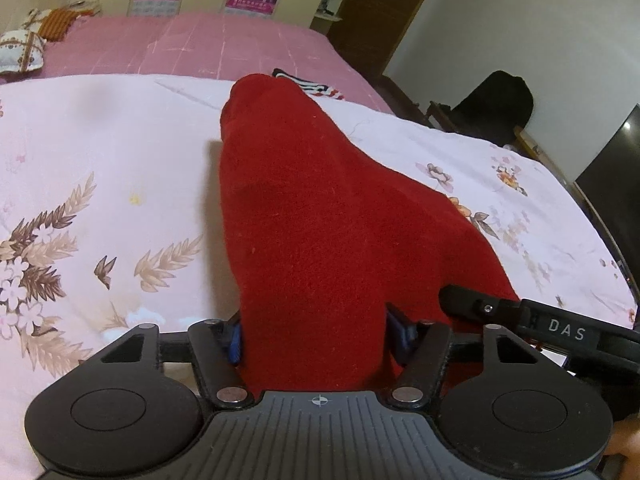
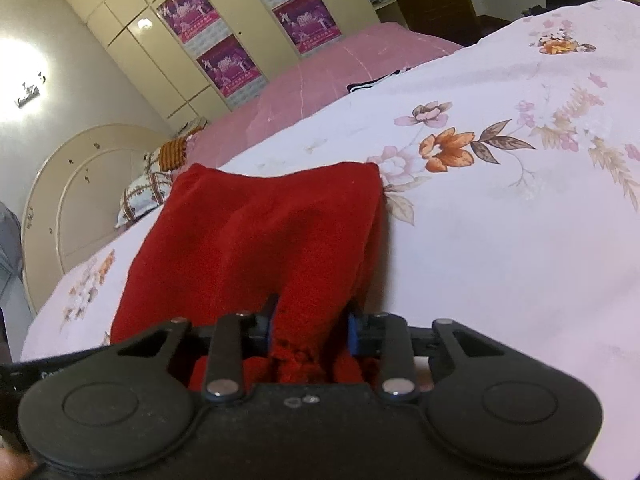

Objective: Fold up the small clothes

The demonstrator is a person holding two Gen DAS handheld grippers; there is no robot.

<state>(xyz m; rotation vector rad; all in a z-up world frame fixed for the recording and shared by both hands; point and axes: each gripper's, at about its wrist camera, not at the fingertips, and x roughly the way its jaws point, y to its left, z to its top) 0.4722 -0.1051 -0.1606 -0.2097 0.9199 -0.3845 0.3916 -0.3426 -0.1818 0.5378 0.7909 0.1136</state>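
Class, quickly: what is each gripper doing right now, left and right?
Left gripper: closed on the near edge of the red fleece cloth.
Right gripper: closed on bunched fabric of the same cloth.

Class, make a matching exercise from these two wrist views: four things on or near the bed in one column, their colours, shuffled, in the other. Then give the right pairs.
Things
1. cloth between the gripper fingers
2. far bedspread
3. wardrobe doors
4. flower right of the cloth

Colours
A. cream
B. orange
C. dark red
D. plain pink

Pairs: 1-C, 2-D, 3-A, 4-B
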